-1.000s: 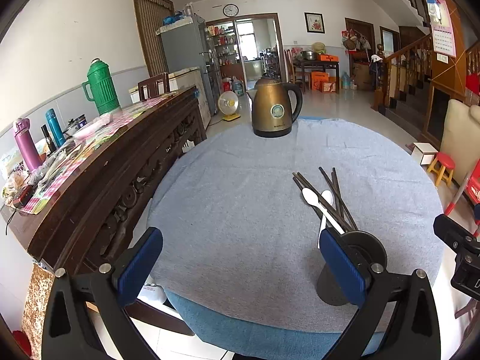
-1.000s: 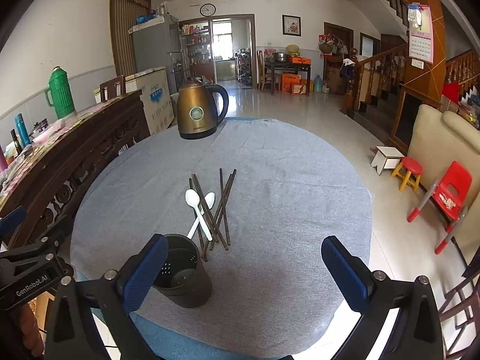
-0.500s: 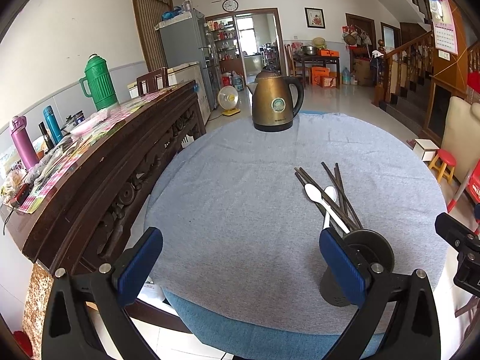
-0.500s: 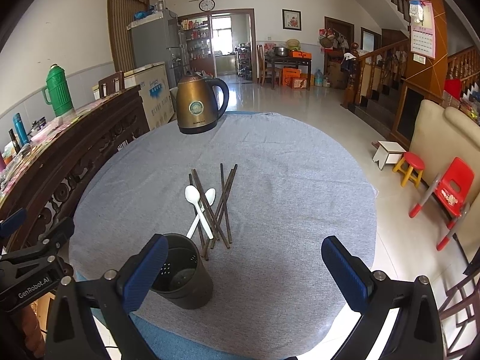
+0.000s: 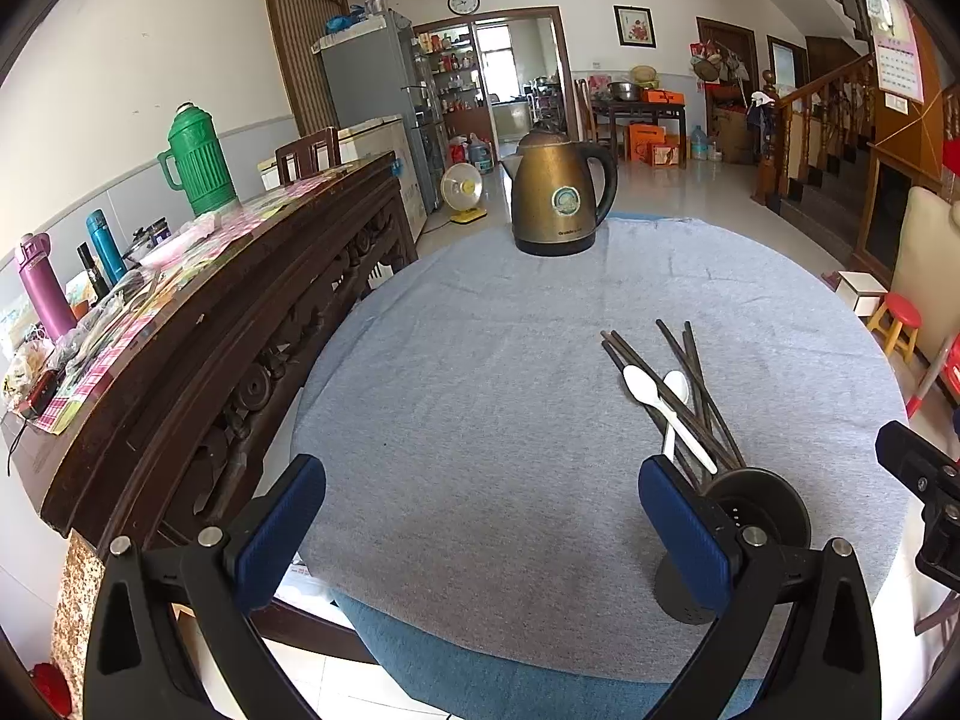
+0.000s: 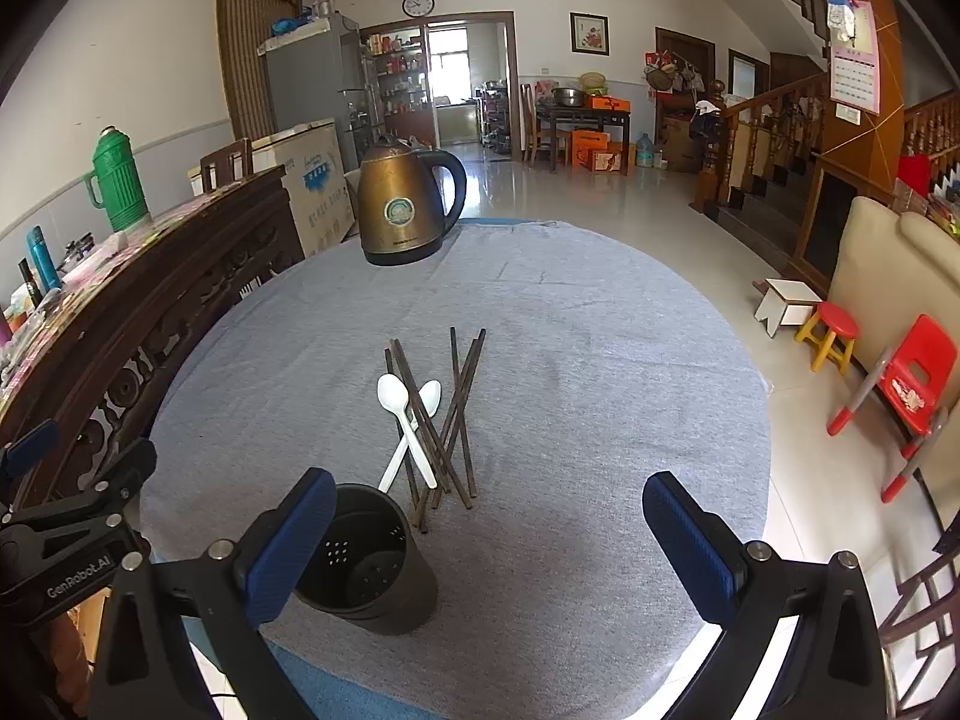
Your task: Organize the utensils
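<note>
A: What is on the round table [image 6: 600, 360]?
B: A brown kettle [image 6: 405, 210] stands at the far side. Dark chopsticks [image 6: 447, 420] lie in a crossed pile in the middle, with two white spoons [image 6: 405, 423] on top. A dark holder cup [image 6: 369, 564] stands just beside the pile, at the near edge.

A: Is anything in the way?
B: A long wooden sideboard [image 5: 198, 324] runs along the left side.

A: What is hard to see?
B: In the left view, a blue finger hides part of the holder cup [image 5: 762, 510].

A: And the grippers?
B: The left gripper [image 5: 483, 531] is spread wide and holds nothing. The right gripper [image 6: 489, 546] is spread wide too, empty, above the near edge.
</note>
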